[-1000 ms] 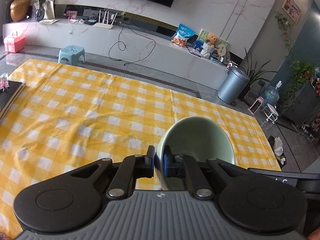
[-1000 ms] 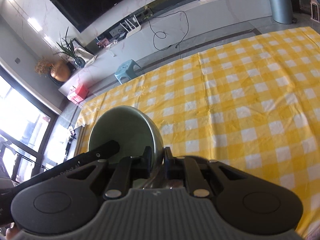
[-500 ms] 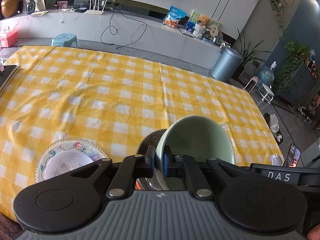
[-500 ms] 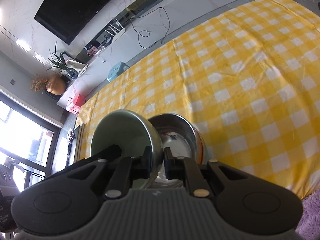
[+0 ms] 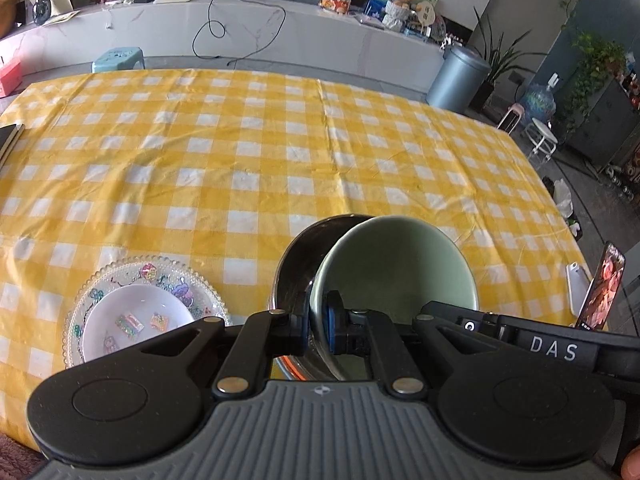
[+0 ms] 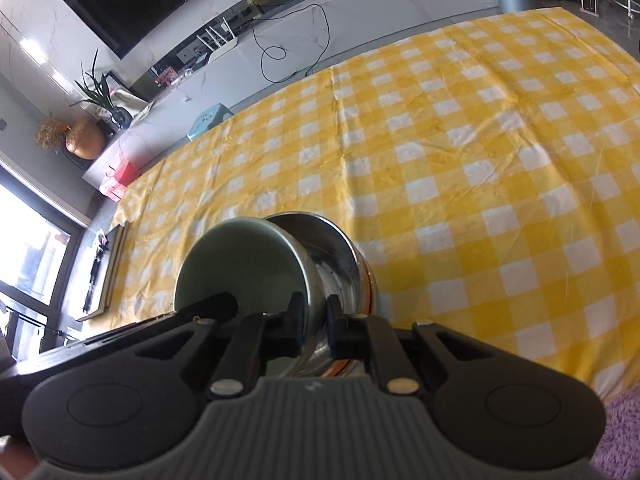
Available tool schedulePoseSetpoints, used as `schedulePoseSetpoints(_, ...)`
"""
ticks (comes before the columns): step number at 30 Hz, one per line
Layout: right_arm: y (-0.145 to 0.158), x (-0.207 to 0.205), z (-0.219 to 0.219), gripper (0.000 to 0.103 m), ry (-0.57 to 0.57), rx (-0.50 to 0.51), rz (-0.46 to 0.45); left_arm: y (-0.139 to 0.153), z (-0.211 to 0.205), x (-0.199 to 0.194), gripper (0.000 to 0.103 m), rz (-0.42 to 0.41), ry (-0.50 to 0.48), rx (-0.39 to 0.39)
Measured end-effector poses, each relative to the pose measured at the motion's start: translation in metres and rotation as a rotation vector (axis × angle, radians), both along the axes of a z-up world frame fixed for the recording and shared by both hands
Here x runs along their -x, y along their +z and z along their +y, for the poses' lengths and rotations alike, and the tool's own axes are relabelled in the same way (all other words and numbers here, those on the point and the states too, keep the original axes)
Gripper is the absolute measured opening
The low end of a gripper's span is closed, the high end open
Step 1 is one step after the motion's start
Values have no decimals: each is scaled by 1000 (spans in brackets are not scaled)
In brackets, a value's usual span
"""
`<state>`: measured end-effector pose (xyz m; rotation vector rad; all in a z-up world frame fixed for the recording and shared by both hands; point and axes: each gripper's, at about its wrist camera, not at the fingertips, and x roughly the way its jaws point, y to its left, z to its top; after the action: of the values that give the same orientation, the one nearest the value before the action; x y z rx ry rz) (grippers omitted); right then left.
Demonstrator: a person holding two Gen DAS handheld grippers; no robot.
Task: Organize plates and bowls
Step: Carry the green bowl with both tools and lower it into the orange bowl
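My left gripper [image 5: 317, 323] is shut on the left rim of a pale green bowl [image 5: 404, 264]. My right gripper [image 6: 314, 325] is shut on the same green bowl [image 6: 240, 266] at its right rim. The bowl hangs tilted just above and partly inside a steel bowl [image 5: 298, 264], which stands on the yellow checked tablecloth [image 5: 240, 152]; it also shows in the right wrist view [image 6: 340, 256]. A clear patterned plate [image 5: 120, 276] with a small white dish [image 5: 136, 312] on it lies to the left of the steel bowl.
A phone [image 5: 602, 292] stands propped at the table's right edge beside a white flat object [image 5: 576, 288]. A dark book [image 5: 8, 140] lies at the far left edge. A purple rug [image 6: 624, 432] lies below the table's near edge.
Both grippers have carried the green bowl down and towards the near edge. The steel bowl and the plate with the dish have come into view, and the green bowl now sits lower over the steel bowl.
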<state>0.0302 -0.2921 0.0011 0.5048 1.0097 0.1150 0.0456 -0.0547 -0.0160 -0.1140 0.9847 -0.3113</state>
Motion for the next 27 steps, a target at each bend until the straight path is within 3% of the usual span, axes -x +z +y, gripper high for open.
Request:
schedulePoseSetpoints(5, -5, -3, 7, 10, 9, 98, -2, -2, -8, -2, 9, -5, -37, -62)
schedulePoseSetpoints(8, -8, -6, 9, 10, 17, 99, -2, -3, -7, -3, 9, -12, -31, -70)
schedulePoseSetpoints(20, -9, -18, 19, 6, 93, 210, -37, 6, 8, -3, 11, -51, -23, 10)
schedulePoseSetpoints(27, -6, -17, 34, 5, 142, 357, -92, 11, 17, -2, 25, -81, 7, 84)
